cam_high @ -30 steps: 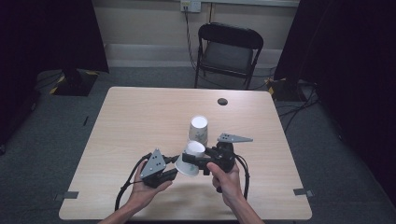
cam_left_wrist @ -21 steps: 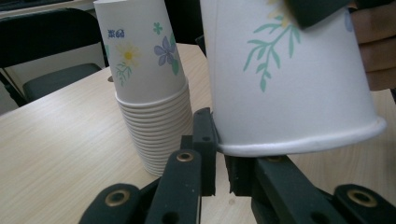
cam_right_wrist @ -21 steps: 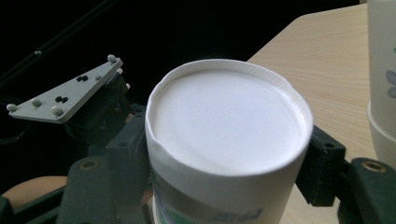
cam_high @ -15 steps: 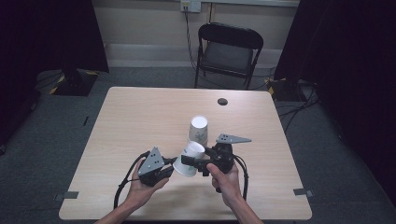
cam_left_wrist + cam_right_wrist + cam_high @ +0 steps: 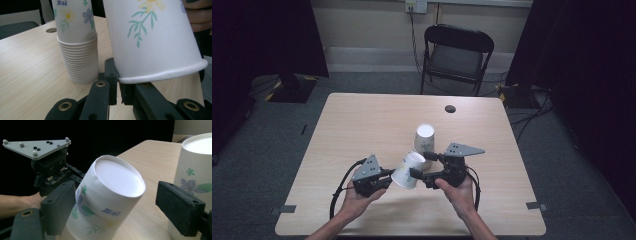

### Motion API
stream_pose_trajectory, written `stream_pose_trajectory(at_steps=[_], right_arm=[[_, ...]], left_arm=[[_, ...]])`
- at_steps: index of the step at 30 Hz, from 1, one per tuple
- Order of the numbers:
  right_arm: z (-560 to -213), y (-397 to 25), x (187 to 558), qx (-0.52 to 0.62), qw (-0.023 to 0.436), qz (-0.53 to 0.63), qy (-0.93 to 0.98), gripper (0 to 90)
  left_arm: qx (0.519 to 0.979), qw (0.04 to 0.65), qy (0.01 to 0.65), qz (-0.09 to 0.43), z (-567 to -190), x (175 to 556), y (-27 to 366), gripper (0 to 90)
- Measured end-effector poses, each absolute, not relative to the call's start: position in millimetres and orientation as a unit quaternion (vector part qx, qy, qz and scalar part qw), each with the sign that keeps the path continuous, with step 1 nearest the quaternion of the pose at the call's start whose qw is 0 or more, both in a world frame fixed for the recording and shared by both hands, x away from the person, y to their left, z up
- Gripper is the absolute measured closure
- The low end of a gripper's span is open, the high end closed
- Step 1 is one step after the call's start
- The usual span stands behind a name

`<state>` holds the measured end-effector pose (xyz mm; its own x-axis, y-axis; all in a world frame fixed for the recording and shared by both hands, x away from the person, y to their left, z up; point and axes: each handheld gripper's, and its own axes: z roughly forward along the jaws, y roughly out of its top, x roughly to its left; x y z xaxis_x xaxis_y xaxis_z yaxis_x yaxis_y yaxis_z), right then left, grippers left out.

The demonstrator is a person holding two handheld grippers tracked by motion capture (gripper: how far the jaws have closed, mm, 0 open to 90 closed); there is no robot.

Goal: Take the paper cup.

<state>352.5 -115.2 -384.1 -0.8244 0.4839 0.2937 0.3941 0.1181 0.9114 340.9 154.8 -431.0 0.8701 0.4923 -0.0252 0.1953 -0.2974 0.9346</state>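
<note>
Pinching the rim of a tilted white flower-printed paper cup (image 5: 408,171), the left gripper (image 5: 384,181) holds it above the pale wooden table (image 5: 362,125). Just behind stands the inverted stack of matching paper cups (image 5: 424,138). The right gripper (image 5: 421,165) is spread around the tilted cup's base.

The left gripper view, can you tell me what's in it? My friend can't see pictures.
A white paper cup with painted flowers tilts upside down, its rim pinched between the left gripper's two black fingers. Beside it, a stack of matching cups stands upside down on a pale wooden table.
</note>
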Motion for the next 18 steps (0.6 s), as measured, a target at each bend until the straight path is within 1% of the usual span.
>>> stream_pose_trajectory(at_steps=[2,3,4,5,6,10,11,13,14,16,18], right_arm=[[-383.3,-117.5,352.2,0.291,0.053,0.59,0.751,16.2],[-383.3,-117.5,352.2,0.291,0.053,0.59,0.751,16.2],[-381.8,-118.7,350.3,0.282,0.078,0.584,0.757,19.2],[-381.8,-118.7,350.3,0.282,0.078,0.584,0.757,19.2],[-380.7,-119.1,349.3,0.273,0.092,0.58,0.762,19.8],[-379.8,-120.7,348.6,0.267,0.108,0.574,0.766,22.0],[-379.5,-122.3,348.4,0.265,0.118,0.569,0.77,25.3],[-379.0,-123.8,348.9,0.263,0.122,0.566,0.772,28.6],[-379.0,-123.8,348.9,0.263,0.122,0.566,0.772,28.6],[-377.7,-124.2,349.0,0.257,0.12,0.564,0.775,38.2],[-376.6,-121.5,348.4,0.246,0.119,0.564,0.779,44.3]], left_arm=[[0.799,0.545,0.219,0.129,-432.4,343.3,156.7,86.0],[0.803,0.54,0.219,0.121,-433.6,345.3,156.4,86.0],[0.812,0.53,0.217,0.111,-435.9,349.2,155.0,86.0],[0.812,0.53,0.217,0.111,-435.9,349.2,155.0,86.0],[0.819,0.519,0.222,0.105,-437.7,352.6,152.9,86.0],[0.826,0.506,0.225,0.101,-440.0,356.4,151.6,86.0],[0.828,0.503,0.227,0.096,-441.1,357.6,151.3,86.0],[0.836,0.492,0.226,0.092,-443.3,359.7,150.8,85.9],[0.836,0.492,0.226,0.092,-443.3,359.7,150.8,85.9],[0.84,0.483,0.23,0.088,-445.2,361.2,149.9,85.8],[0.842,0.476,0.236,0.094,-447.5,362.8,149.0,85.8]])
